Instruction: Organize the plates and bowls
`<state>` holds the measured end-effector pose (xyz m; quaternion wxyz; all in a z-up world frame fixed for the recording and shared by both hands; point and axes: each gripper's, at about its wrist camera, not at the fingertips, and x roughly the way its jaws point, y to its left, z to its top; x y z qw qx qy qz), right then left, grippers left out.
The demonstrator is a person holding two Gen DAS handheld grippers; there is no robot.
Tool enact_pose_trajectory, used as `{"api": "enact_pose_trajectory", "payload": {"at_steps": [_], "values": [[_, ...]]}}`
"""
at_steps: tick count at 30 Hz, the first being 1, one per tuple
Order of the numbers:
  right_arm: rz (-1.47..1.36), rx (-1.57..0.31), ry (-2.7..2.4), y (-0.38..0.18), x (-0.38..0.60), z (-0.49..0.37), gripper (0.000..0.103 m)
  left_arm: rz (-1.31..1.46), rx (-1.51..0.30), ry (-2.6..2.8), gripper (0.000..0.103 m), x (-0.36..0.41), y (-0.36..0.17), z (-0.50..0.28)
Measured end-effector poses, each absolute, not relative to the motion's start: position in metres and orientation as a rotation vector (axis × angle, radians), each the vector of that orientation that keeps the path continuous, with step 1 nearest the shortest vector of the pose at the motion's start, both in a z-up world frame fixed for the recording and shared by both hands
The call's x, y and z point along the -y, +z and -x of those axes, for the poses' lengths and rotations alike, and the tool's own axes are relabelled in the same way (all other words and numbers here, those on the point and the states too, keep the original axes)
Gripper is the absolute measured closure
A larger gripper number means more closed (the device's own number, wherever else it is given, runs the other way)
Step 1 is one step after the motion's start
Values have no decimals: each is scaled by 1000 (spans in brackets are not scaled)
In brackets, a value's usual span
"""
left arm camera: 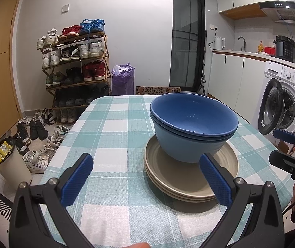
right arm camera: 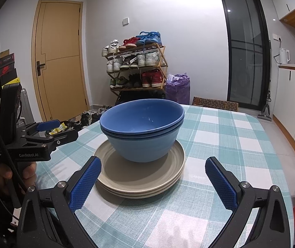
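Blue bowls (left arm camera: 194, 124) upright, mouths up, on plates (left arm camera: 190, 177)

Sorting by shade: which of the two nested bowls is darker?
The upper bowl, nested inside, is the darker blue; the lower bowl, resting on the beige plates, is paler.

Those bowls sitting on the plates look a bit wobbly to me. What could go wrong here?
1. The blue bowls, two nested, balance on the beige plates; a nudge could perhaps slide them off.
2. Both the left gripper and right gripper are open, close beside the stack, and might bump it.
3. The plates overhang each other slightly, so lifting the stack could shift them.
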<state>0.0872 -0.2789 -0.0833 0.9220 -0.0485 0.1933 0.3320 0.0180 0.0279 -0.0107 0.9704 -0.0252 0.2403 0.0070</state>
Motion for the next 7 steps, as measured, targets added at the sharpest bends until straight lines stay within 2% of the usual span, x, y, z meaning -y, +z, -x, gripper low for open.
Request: {"api": "enact_pose_trajectory", "payload": {"at_steps": [7], "values": [[101,-399,682,-84,280,-86,1,47,-486,9,0,-28,-11,-18]]}}
